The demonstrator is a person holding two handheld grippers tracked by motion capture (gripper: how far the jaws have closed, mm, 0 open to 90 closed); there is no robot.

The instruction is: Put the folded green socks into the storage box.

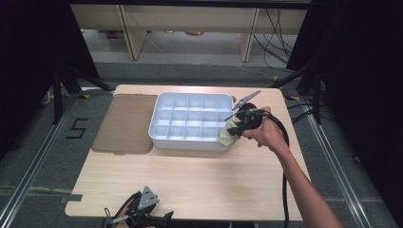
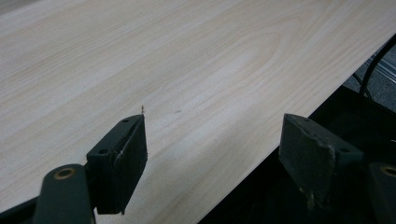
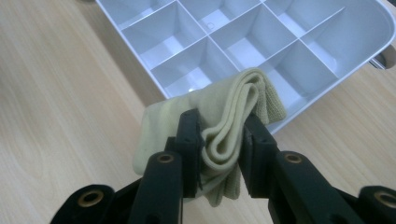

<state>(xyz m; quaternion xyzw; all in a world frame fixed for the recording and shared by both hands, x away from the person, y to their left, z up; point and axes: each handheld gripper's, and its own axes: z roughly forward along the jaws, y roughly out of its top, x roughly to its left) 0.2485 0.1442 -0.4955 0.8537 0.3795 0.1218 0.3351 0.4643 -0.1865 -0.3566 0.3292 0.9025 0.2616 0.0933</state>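
Note:
A folded pale yellow cloth (image 3: 224,121) is pinched between the black jaws of my right gripper (image 3: 223,140), which is shut on it. The gripper (image 1: 237,127) hangs over the front right corner of a white divided tray (image 1: 164,135), with the cloth (image 1: 228,135) drooping over the rim. The tray (image 3: 327,93) has several empty compartments. My left gripper (image 2: 212,149) stands open over the wooden table's near edge, nothing between its jaws. In the high view it (image 1: 142,213) lies at the front left of the table.
A brown mat (image 1: 124,124) lies left of the tray on the light wood table (image 1: 199,180). A cable trails from the right hand down along the forearm (image 1: 304,190). Dark floor and rails surround the table.

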